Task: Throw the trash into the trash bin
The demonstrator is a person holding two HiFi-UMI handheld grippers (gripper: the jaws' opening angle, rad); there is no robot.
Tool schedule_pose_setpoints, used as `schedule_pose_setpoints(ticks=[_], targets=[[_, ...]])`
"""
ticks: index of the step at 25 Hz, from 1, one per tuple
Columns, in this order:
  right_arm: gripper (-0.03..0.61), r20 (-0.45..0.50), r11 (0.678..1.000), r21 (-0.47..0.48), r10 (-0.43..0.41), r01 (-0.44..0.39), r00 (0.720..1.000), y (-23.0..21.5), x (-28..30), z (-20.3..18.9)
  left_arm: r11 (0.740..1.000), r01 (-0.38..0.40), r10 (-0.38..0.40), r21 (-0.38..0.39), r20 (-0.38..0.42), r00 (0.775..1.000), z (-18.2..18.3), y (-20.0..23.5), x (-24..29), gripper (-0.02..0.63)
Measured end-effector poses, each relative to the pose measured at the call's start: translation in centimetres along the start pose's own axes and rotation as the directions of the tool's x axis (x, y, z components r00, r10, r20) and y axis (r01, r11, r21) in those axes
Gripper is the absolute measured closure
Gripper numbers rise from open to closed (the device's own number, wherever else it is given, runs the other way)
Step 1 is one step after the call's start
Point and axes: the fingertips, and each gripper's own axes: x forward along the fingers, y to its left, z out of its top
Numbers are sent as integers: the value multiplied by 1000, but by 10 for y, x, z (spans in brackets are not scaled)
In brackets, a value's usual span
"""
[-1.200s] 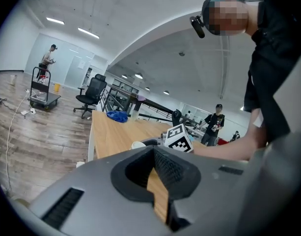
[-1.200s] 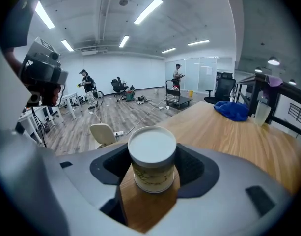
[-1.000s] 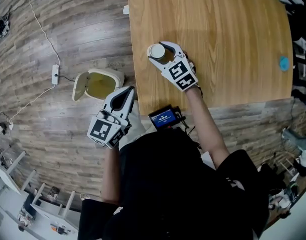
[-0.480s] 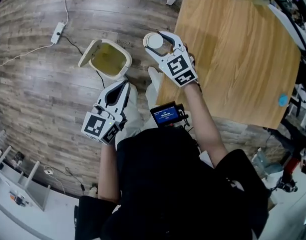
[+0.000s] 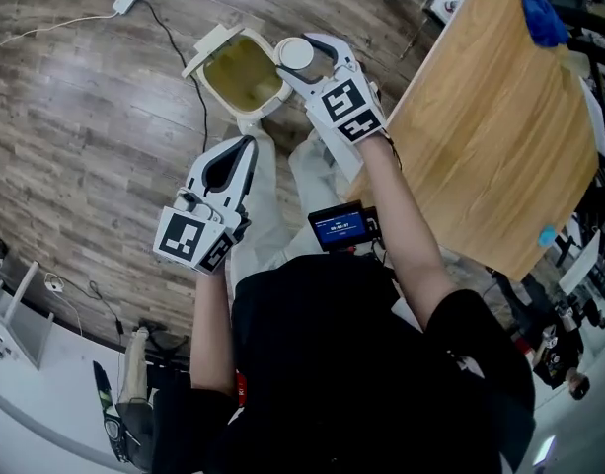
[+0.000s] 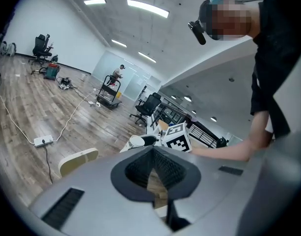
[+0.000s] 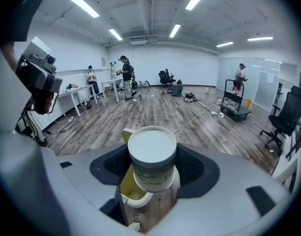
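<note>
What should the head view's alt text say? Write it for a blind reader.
Seen from above, the right tool grips a white-lidded cup at the rim of an open trash bin on a wood floor. The left tool, shut and empty, hangs lower left; a wooden table lies right.

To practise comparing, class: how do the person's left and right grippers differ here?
The right gripper has its jaws clamped on a white-lidded cup; the left gripper is empty, jaws together. The right is at the trash bin rim; the left sits short of it. Both carry marker cubes.
</note>
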Motion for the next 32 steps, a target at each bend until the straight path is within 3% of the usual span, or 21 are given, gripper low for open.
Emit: schedule_pose_setpoints(ticks=[5,11,18,22,25,28,32], targets=[[307,-29,997,-15,79,-79,997,21,67,-22,996,-9,11,-84,18,1000,-29,43,10,617],[307,-91,993,29,117,-115,989,41,138,-84,981,-14,12,-193,-14,1000,-86,75,24,617],[307,-217,990,16,137,-137,967,66,157,-147,967,5,-14,-255,-32,999,-128,69,27,617],[307,-240,990,5,138,-141,961,60,147,-134,962,9,-13,-272,-13,1000,-103,68,30,617],[299,-235,988,52,152,-144,960,51,133,-122,961,18,-18,-275,3,1000,-83,55,31,617],[259,-230,985,72,170,-157,958,50,151,-131,965,17,-14,-260,13,1000,-90,68,35,617],[259,-222,985,58,174,-166,959,61,180,-141,965,19,-13,-260,23,1000,-108,92,34,617]])
